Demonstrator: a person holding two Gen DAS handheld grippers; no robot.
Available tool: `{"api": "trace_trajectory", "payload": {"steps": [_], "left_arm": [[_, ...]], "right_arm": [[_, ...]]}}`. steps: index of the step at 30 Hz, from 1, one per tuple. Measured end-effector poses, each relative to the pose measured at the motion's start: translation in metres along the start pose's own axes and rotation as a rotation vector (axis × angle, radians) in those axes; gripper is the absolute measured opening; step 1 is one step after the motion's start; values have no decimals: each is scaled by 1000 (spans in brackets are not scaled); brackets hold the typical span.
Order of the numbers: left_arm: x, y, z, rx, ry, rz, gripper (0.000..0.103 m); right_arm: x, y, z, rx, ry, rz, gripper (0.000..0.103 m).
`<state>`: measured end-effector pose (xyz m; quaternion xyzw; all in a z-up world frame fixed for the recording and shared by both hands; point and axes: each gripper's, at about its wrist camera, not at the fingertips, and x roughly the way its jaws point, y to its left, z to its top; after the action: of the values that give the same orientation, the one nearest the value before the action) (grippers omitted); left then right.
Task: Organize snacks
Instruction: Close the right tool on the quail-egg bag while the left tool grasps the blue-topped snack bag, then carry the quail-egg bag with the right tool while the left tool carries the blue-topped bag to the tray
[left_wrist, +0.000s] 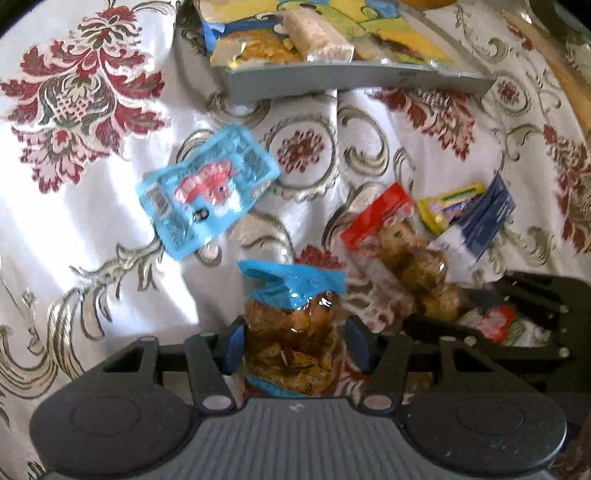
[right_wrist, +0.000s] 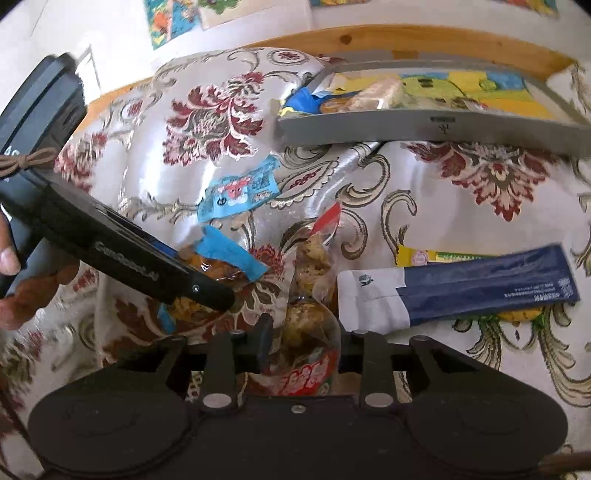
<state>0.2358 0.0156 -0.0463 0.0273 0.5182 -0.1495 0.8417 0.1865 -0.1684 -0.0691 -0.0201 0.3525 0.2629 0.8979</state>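
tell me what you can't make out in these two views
- Tray contents, left wrist view: far side cut off by the top edge.
- Print on the light blue packet, both views: blurred and too small to read.
- Yellow packet, right wrist view: mostly hidden under the dark blue packet.
- Bottom of the blue-topped bag in the left gripper: hidden behind the gripper body.

both wrist views look down close over the floral cloth (left_wrist: 92, 229), sharing the grey tray (right_wrist: 406, 127).
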Motion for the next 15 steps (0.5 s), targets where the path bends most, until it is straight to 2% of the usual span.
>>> {"api": "trace_trajectory", "payload": {"steps": [3,7,15], "left_arm": [[1,-3,-9,11,-34,22,55],[-3,-6,-19,1,-73,38,54],[-15,-8,-32,-107,-143,33,52]], "right_arm": [[1,6,-2,-42,0,-20,32],[4,4,-1,-34,2,-13,33],[6,19,-5,-97,-19,-52,28]]}}
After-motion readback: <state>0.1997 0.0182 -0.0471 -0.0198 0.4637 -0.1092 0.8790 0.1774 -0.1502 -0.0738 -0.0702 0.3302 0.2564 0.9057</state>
